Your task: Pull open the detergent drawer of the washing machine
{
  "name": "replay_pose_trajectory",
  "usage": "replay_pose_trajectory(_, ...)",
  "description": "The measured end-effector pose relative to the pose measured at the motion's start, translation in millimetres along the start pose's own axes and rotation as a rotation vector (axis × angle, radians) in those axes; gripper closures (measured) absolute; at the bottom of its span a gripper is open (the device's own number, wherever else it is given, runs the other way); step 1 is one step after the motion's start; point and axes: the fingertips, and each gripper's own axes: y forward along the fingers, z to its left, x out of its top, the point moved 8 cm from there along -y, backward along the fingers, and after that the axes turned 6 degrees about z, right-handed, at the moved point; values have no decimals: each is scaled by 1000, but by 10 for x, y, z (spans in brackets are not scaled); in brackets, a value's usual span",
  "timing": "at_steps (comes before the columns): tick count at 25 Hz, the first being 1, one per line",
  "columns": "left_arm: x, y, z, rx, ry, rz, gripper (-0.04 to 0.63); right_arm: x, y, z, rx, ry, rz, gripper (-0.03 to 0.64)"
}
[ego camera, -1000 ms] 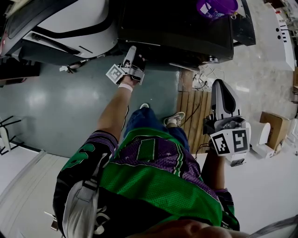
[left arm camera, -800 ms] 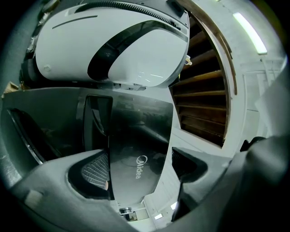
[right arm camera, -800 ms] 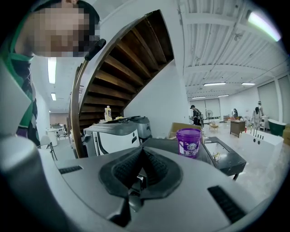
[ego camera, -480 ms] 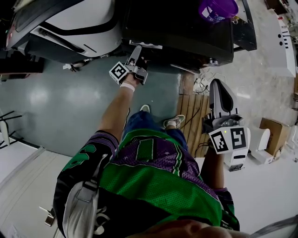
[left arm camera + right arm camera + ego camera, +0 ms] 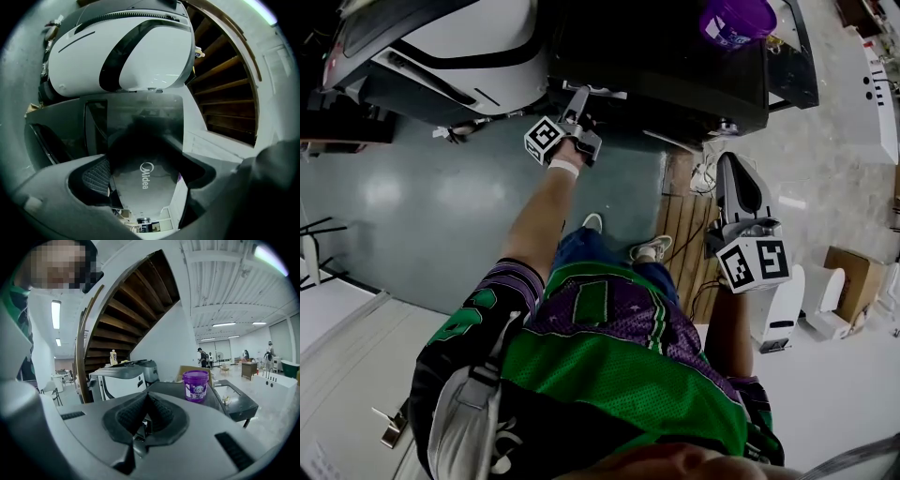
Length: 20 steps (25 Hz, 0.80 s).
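Left gripper [image 5: 149,172] spread around one detergent drawer [image 5: 159,190]; right gripper [image 5: 146,416] closed.

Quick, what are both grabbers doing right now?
Left gripper: jaws straddle the Midea drawer front; squeezing it or not, cannot tell.
Right gripper: closed, holding nothing.

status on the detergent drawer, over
Left tool astride the drawer front, grip unconfirmed. Right tool shut, empty, off to the side. Purple tub on the machine top, out of the way.
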Motion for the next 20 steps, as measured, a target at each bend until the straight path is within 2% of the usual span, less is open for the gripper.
replay_pose_trajectory(4,-33,-68,-17,4,-3,1,163,-46,31,-33,-3,27,8,615)
replay_pose_trajectory(20,-213,-478,-32,16,-9,45,163,79,27,-97,39,-4,-36,615)
